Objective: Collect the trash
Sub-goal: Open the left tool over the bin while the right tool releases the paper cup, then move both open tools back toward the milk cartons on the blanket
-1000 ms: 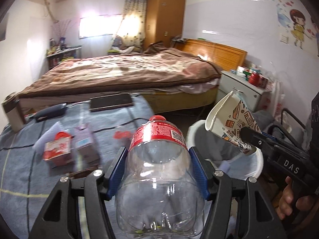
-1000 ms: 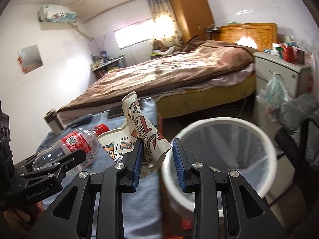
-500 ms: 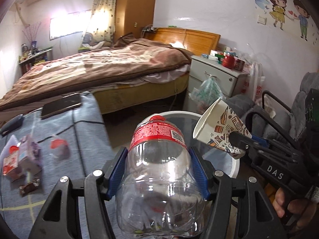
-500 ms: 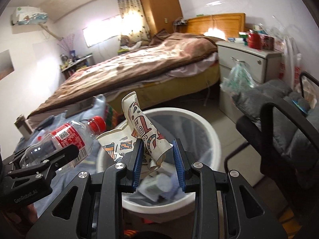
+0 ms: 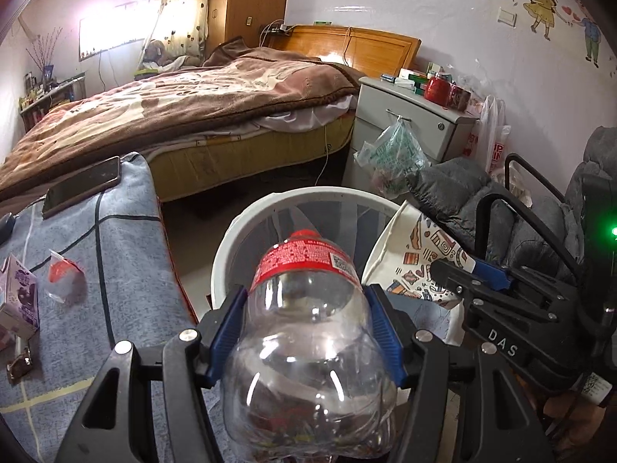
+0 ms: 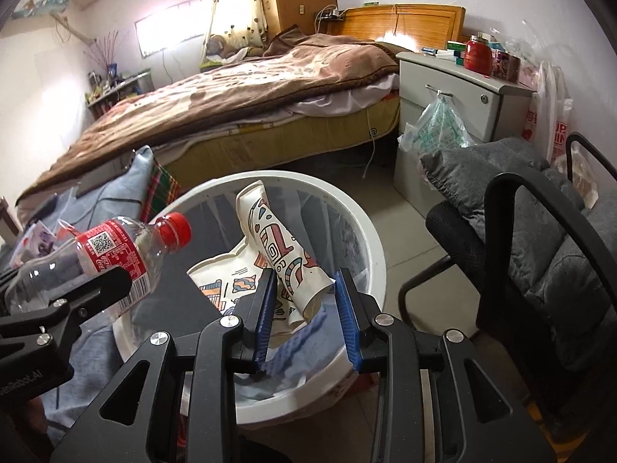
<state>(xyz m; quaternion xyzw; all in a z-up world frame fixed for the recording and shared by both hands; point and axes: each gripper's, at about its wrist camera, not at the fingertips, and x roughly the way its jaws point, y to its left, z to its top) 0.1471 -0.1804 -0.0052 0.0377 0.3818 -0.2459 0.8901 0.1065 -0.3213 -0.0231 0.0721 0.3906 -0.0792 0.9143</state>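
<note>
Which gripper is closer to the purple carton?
Left. The left gripper, holding the bottle, sits right of the purple carton; the right gripper, jaws just easing open around the paper cup, is beyond it over the bin.

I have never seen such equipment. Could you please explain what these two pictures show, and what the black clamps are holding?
There is no robot here. A person carries a hand-held gripper in each hand, and each one has a camera looking forward along its two fingers. One picture comes from the left hand-held gripper, which clamps an empty plastic bottle. The other comes from the right hand-held gripper, which has a crushed paper cup between its blue pads. Its jaws have just been opening a little. Both items are at a white bin. In the left view, a blue cloth surface holds a phone, a purple carton and a small packet.
</note>
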